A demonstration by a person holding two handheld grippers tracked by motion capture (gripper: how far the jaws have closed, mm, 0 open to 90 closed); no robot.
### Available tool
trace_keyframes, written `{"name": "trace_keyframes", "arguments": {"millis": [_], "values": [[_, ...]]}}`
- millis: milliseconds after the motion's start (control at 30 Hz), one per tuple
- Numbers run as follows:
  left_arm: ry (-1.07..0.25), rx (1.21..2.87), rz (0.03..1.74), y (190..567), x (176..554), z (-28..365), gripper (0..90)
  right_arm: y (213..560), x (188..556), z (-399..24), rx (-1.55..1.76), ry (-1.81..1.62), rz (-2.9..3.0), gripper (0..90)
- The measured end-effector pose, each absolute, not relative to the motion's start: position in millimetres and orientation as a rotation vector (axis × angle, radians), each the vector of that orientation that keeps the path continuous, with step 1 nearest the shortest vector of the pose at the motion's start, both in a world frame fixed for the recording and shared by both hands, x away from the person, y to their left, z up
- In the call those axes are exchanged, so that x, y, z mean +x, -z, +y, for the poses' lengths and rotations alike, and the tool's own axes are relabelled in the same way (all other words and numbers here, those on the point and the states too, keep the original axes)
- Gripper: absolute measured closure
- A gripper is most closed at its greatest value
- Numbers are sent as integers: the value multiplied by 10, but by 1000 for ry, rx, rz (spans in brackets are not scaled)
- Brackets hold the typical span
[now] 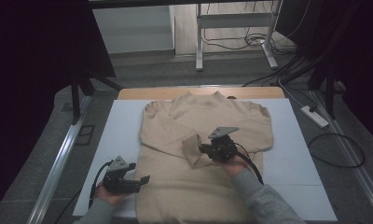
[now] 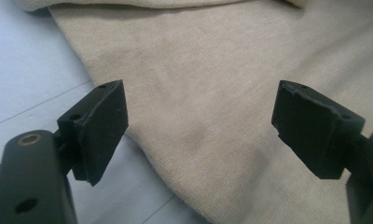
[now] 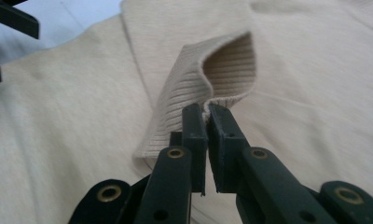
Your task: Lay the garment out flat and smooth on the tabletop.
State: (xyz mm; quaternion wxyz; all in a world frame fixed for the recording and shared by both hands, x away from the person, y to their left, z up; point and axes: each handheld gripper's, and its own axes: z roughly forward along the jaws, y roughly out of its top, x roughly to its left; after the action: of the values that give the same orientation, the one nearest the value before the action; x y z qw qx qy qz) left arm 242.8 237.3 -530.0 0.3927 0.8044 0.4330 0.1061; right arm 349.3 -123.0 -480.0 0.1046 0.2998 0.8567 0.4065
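Grey floor and loose cables sit behind the table (image 1: 296, 154), which has a pale blue top.

My right gripper (image 3: 207, 114) has its two black jaws squeezed tight on the ribbed cuff (image 3: 222, 70) of a sleeve. Only the very edge of the cuff is caught between them. The cuff stands up from the jaws and its mouth gapes open, so I can see the ribs inside. From the high view, the right gripper (image 1: 204, 149) holds that cuff up over the middle of the sweater (image 1: 194, 186), and the sleeve bends across the chest.

My left gripper (image 2: 198, 121) has its jaws wide apart with nothing between them. It hangs over the left edge of the sweater, where the cloth meets the blue top. In the high view the left gripper (image 1: 145, 178) is just beside that same edge, low down near me.

What could go wrong? I think the cuff could slip out, because so little of it is pinched. A quick pull would do that, and the sleeve would flop back. The sleeve could also land crooked and leave a lump if I put it down while it is twisted. If I drag sideways, the whole sweater may slide and bunch up.

The sweater is cream colored, soft and knitted, with a short neck (image 1: 201, 97) at the far end. It lies flat on the table with its bottom edge close to me.
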Motion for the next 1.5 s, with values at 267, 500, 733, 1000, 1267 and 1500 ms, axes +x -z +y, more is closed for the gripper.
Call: {"name": "trace_keyframes", "arguments": {"millis": [267,500,733,1000,1267,1500], "values": [[-269,2043,1095,5298,2428,2366,182,4761,3516,-1622,993,-1193,2454,848],[-266,2041,1095,5300,2433,2360,181,4748,3474,-1981,1088,-1186,2394,848],[-271,2048,1091,5299,2440,2350,181,4776,3369,-2349,1200,-1173,2333,848],[-268,2050,1094,5306,2448,2337,181,4818,3269,-2594,1264,-1109,2294,848],[-275,2049,1095,5303,2448,2340,181,4882,3149,-2868,1354,-1048,2253,848],[-275,2049,1094,5302,2444,2343,181,4874,3021,-3041,1402,-971,2206,848]]}}
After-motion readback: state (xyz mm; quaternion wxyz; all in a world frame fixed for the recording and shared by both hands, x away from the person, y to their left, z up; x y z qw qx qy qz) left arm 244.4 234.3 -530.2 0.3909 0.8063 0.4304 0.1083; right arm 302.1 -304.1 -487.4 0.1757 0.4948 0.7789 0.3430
